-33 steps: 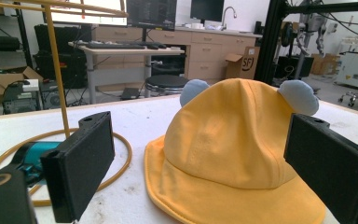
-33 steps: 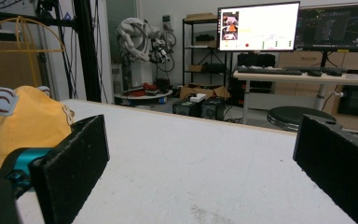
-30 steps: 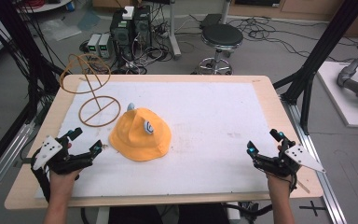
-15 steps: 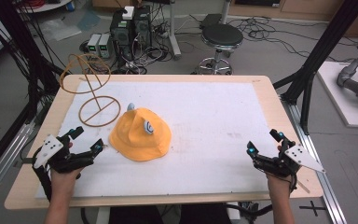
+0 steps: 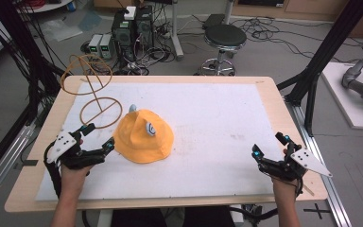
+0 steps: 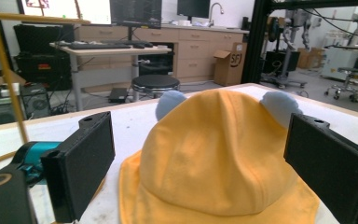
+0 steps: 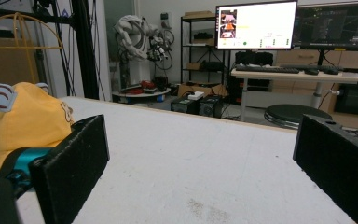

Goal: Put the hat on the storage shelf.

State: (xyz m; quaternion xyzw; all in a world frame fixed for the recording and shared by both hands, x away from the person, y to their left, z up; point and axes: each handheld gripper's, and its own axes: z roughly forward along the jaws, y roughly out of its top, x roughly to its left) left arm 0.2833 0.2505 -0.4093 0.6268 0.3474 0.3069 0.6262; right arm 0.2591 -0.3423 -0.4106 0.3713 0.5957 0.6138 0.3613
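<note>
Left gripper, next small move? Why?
Probably ease the left gripper forward and close on the yellow hat. Its jaws stand open beside the brim, the hat framed between them in the left gripper view, nothing held. The right gripper sits far off, open.

Left gripper (image 5: pixel 96 138) low, jaws spread wide; right gripper (image 5: pixel 270 146) low, jaws spread wide.

The black two-jaw left gripper (image 5: pixel 94 137) carried a pale grey three-cornered plate marked with dark dots, and a black cable trailed from it beside the bare forearm. The matching black right gripper (image 5: pixel 270 146) bore the same kind of dotted plate. Small teal lights showed on both. Each had flat, rectangular, matt black jaws with a teal fitting at the base.
</note>
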